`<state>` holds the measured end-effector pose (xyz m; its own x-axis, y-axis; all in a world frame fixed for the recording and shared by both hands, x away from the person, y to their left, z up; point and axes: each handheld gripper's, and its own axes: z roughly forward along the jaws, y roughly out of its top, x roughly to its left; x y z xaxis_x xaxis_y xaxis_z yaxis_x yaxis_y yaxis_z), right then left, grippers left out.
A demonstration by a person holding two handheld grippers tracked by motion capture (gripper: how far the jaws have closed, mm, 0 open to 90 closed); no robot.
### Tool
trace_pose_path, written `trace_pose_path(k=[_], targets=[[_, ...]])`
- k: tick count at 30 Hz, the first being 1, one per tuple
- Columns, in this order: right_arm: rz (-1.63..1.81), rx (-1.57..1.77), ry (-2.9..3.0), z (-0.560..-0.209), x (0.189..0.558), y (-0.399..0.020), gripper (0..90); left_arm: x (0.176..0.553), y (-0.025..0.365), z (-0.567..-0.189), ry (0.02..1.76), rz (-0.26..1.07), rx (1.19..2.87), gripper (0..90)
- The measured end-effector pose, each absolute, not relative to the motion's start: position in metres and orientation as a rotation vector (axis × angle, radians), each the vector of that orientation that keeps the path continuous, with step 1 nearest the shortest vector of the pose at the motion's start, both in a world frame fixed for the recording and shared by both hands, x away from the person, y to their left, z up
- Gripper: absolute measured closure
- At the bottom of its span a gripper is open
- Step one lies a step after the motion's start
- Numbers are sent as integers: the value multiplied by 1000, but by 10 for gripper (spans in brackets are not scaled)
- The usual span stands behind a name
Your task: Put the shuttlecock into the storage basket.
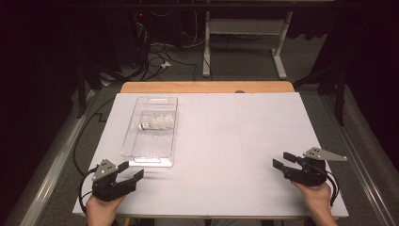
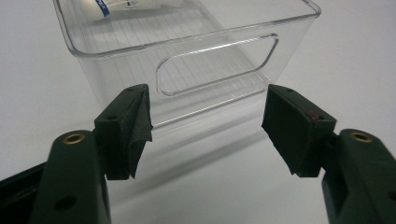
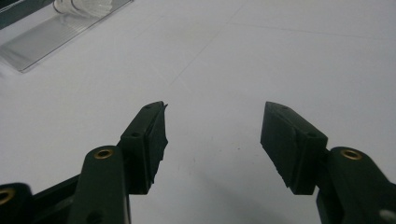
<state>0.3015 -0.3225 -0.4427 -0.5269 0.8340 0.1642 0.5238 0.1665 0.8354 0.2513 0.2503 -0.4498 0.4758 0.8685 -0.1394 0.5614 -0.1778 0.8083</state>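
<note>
Shuttlecocks (image 1: pixel 157 122) lie inside the bin (image 1: pixel 141 157) at 10 o'clock. Left gripper (image 1: pixel 132 171) faces its near wall, right gripper (image 1: pixel 281 160) at 4 o'clock; both gape empty. Placement appears complete.

The left black two-jaw tool (image 1: pixel 134 172), held in the person's left hand (image 1: pixel 100 207) at the near left, has its jaws spread wide with nothing between them. The right black two-jaw tool (image 1: pixel 281 161), held in the right hand (image 1: pixel 316 197) at the near right, likewise gapes empty, jaws pointing inward.
</note>
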Motion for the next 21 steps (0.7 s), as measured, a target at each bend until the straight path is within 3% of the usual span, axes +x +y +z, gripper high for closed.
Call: trace_pose_path(k=[21], targets=[[1315,1300,2083,-447,289,-334,383,251,251,-449,1202,453,1859,335]])
